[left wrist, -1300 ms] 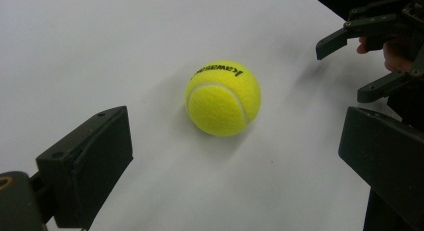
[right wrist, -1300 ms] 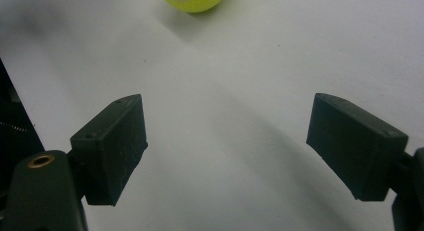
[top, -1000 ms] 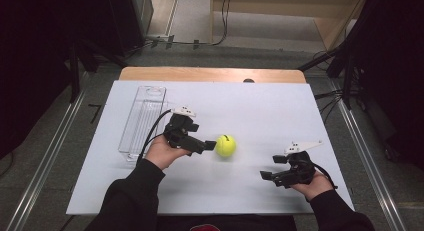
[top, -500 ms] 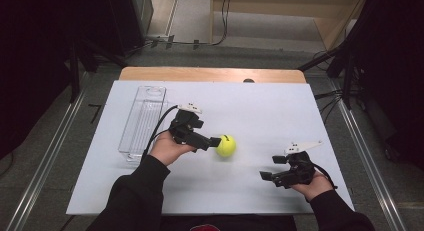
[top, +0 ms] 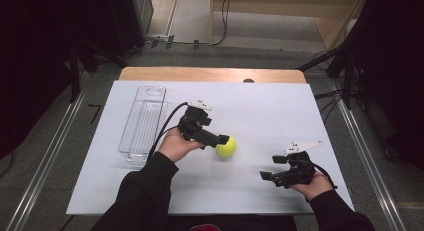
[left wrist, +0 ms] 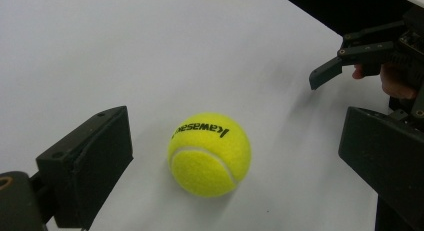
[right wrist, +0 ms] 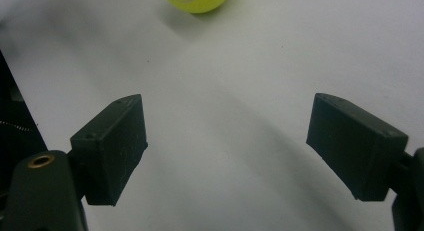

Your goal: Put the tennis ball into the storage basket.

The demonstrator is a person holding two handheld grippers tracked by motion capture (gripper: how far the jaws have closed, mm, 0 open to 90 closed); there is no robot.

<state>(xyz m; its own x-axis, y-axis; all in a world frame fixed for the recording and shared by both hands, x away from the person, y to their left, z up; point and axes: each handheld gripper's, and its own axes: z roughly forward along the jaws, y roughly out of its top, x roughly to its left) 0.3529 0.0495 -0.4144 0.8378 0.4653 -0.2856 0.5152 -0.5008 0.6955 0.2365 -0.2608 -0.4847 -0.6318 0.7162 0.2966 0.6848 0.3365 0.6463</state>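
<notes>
Left tongs [left wrist: 235, 156] released, jaws either side of the ball [left wrist: 210, 154] on the bench [top: 260, 111] but not yet clenched; right tongs [right wrist: 227, 146] also spread, empty, well apart from ball; grasp and lift remain.

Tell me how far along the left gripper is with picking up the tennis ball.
Nothing looks finished: the tennis ball sits on the white table, and the clear plastic bin looks empty. In hand: the left gripper is open with its fingers on either side of the ball, not touching it. Left: closing and lifting. The right gripper rests open, apart from the ball.
</notes>
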